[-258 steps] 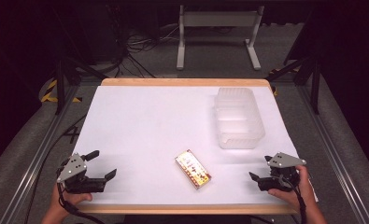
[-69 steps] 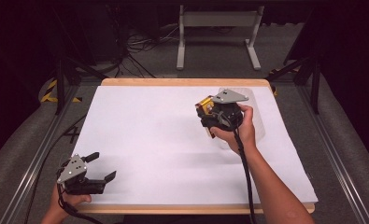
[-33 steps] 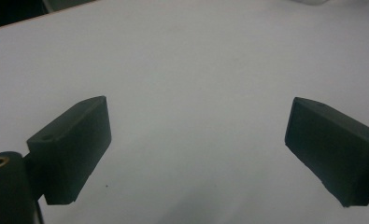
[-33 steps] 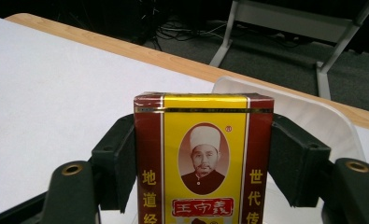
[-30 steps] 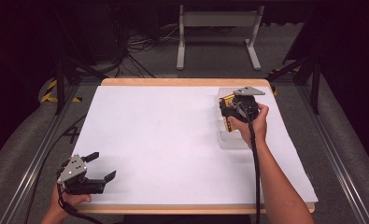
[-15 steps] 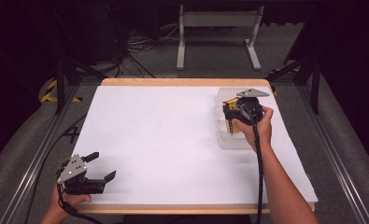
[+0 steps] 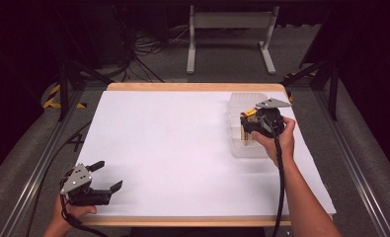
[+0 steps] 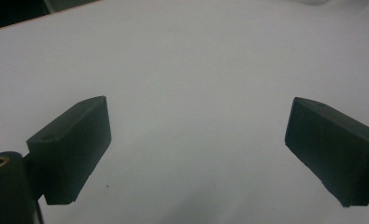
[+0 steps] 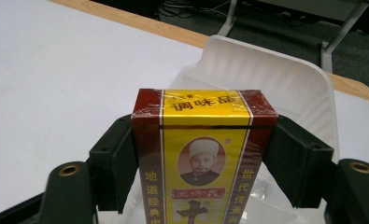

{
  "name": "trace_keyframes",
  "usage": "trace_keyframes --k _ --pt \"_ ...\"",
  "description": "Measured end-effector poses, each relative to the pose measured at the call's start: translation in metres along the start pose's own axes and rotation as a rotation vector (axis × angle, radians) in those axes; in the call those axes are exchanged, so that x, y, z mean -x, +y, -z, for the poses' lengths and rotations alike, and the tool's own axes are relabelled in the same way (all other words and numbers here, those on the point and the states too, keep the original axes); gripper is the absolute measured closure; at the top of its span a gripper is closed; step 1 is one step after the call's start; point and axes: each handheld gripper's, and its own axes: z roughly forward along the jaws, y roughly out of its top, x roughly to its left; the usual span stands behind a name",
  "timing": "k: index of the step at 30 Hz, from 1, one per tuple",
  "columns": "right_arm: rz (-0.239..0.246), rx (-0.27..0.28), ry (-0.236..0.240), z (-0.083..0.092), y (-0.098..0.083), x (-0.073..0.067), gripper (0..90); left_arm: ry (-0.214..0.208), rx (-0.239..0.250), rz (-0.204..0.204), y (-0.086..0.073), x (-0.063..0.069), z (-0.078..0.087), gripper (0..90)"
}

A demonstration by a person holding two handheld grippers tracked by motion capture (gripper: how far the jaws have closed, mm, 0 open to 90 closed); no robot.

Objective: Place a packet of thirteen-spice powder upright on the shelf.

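Note:
A red and yellow box [image 9: 203,154] with a printed portrait stands between the pads of my right gripper [image 9: 203,140], which is shut on its two long sides. In the high view that gripper [image 7: 249,129] holds the box [image 7: 246,134] over the clear plastic container [image 7: 242,97] at the table's right. The container's rim [image 9: 266,70] curves just behind and below the box. My left gripper [image 7: 107,176] rests at the near left corner of the table, open, and its fingers [image 8: 74,144] have nothing but bare white table between them.
The white table [image 7: 173,143] has a wooden far edge [image 7: 182,87]. A cable trails from the right gripper along the person's forearm [image 7: 296,197]. Past the far edge are a metal stand [image 7: 229,34] and floor cables.
The right hand has carried the box from the middle right of the table to above the container and a little lower into it. The left gripper has stayed put.

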Motion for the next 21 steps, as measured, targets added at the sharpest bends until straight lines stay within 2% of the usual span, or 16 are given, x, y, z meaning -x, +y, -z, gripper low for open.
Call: trace_keyframes --k 21 --pt "0.024 -0.007 0.003 0.000 -0.019 0.001 30.1 0.002 -0.001 0.000 0.000 0.000 0.000 7.7"
